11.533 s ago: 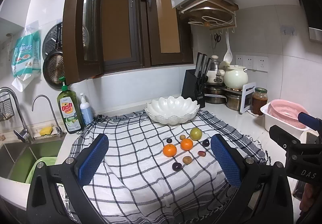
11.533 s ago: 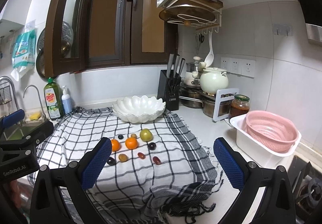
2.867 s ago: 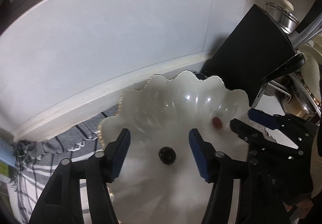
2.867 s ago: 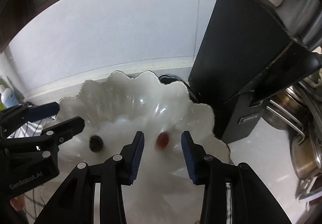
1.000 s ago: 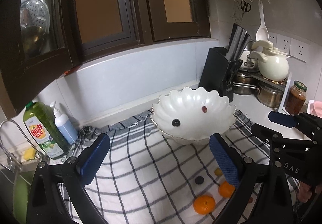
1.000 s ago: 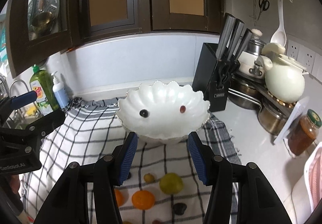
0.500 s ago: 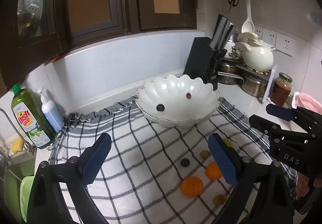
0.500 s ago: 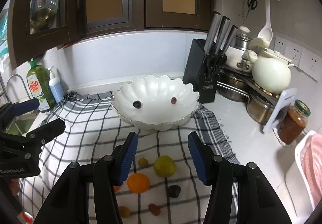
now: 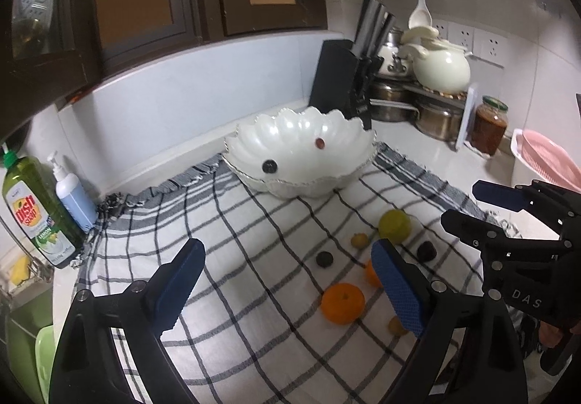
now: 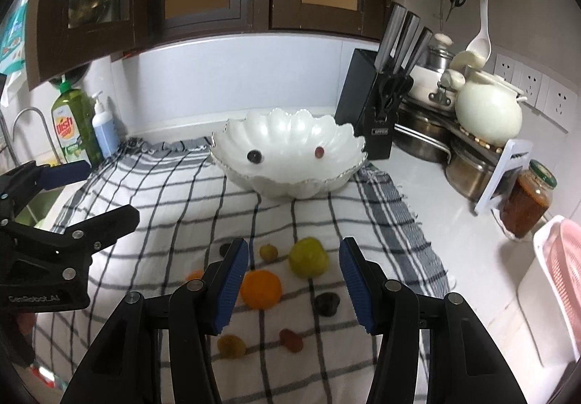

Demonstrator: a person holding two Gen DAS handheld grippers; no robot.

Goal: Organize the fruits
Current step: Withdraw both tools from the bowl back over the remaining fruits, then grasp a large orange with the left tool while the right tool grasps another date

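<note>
Both tools are held above the checked cloth (image 9: 225,258) on the desk, nothing gripped: the left tool (image 9: 287,280) is spread wide with its jaws closing, while the right tool (image 10: 294,282) is seen partly spread and empty. A dark grape (image 10: 254,156) and a red grape (image 10: 319,151) are already seen in the white bowl (image 10: 290,135) at twelve o'clock. On the cloth, two oranges (image 9: 342,303), a green fruit (image 10: 308,261) and several small fruits are left clustered just before the tools.
</note>
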